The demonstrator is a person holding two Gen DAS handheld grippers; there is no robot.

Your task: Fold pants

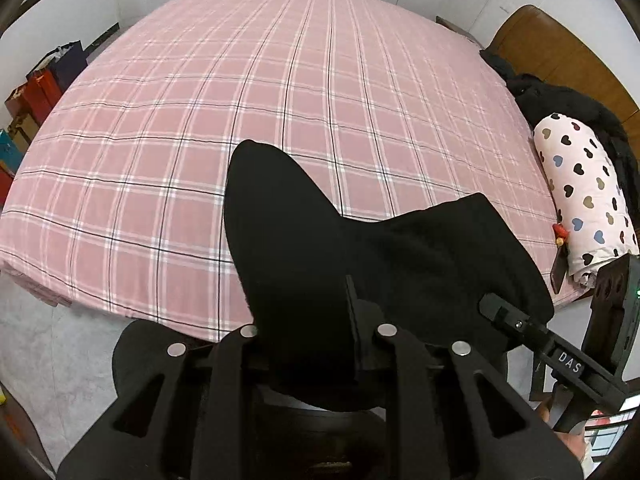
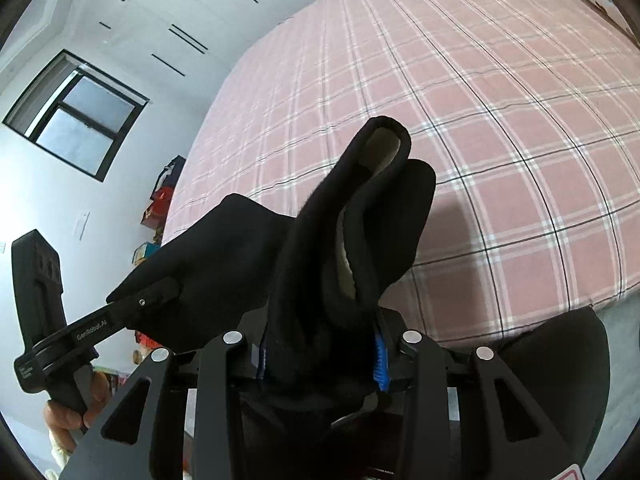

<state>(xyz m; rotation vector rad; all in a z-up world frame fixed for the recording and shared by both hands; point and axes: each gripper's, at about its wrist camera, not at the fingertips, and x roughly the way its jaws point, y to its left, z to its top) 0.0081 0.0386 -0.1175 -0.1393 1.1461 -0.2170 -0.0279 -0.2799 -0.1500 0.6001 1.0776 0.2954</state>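
My left gripper (image 1: 320,344) is clamped on one edge of the black fleece pants (image 1: 304,240); cloth bunches up between the fingers. My right gripper (image 2: 320,344) grips the other edge, pale lining showing in the fold. The pants hang between both, above the near edge of the pink plaid bedsheet (image 1: 248,92). Step, as I read it: pickup, nothing folded yet. Next: carry over the sheet, pull hands apart, lay flat.
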